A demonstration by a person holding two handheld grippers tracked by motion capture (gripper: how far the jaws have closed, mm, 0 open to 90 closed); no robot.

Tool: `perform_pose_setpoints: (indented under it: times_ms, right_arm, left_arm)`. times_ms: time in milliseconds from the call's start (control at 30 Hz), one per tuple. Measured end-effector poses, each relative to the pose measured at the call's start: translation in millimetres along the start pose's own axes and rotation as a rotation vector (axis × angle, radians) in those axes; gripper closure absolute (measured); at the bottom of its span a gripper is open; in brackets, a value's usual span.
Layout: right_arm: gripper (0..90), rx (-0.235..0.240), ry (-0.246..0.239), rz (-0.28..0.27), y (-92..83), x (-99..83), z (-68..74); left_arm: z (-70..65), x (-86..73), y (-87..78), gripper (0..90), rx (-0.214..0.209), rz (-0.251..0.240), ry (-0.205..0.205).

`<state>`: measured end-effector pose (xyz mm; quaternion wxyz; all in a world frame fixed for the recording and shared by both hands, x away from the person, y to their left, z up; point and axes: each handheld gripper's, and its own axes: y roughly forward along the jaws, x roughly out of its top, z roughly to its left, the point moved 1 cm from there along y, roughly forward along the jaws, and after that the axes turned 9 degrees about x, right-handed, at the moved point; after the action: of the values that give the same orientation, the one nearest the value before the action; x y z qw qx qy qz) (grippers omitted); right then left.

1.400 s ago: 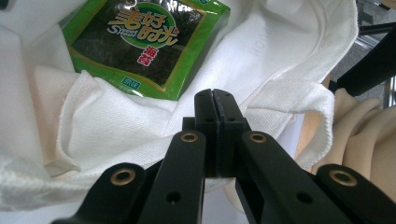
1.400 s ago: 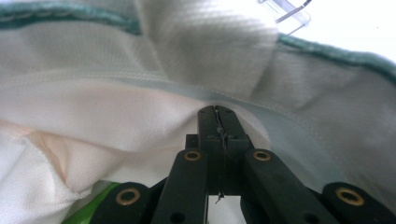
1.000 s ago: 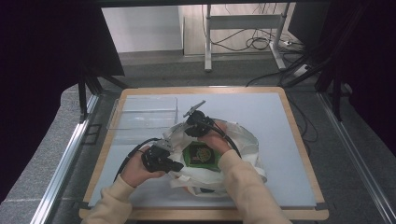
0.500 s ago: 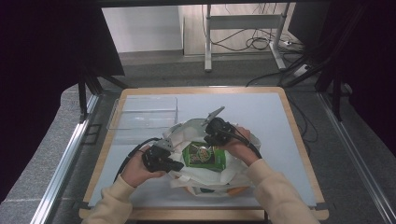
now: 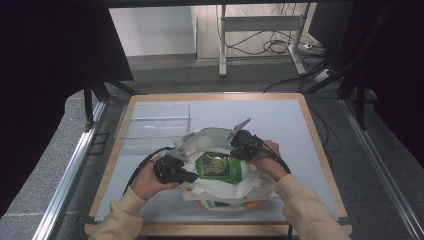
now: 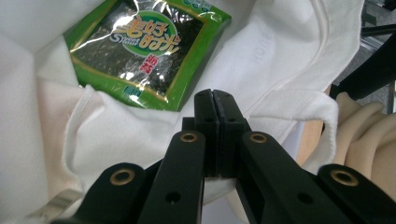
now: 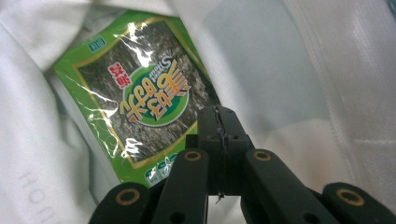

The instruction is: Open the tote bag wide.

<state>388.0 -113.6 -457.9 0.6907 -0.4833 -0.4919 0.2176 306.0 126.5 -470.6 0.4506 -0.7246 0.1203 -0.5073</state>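
on the pale blue table top, a white cloth bag with a green seaweed packet inside is pinched at its left and right rims by the left gripper and right gripper, both clamped together.

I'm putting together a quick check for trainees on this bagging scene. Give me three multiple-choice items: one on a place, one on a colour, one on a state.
1. Where does the snack packet lie?
A. In the mouth of the white cloth bag
B. In the clear tray
C. On the bare table

2. What colour is the packet's border?
A. Red
B. Green
C. Blue

3. How do the jaws of the left gripper stand?
A. Wide open
B. Clamped on the packet
C. Shut together, beside the packet

Answers: 1 A, white cloth surrounds the packet in the high view; 2 B, the rim is green in both gripper views; 3 C, the left gripper view shows the jaws meeting with no gap, below the packet's edge.
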Motion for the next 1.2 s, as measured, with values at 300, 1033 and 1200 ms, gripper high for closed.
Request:
perform_pose_setpoints:
  times_ms: [300, 1033, 1200]
  right_arm:
    - [89.0, -0.053, -0.005, 0.108, 10.9, -8.0, -6.2]
    - [89.3, -0.185, 0.179, 0.097, 12.1, -20.2, -47.6]
    - [89.3, -0.179, 0.202, 0.088, 13.4, -21.1, -53.0]
  left_arm:
    - [-2.2, -1.0, 3.9, 89.9, -0.006, 0.013, 0.007]
    - [-4.3, -3.7, 8.5, 90.0, -0.016, 0.045, 0.016]
    - [-4.2, -4.3, 9.0, 90.0, -0.021, 0.049, 0.018]
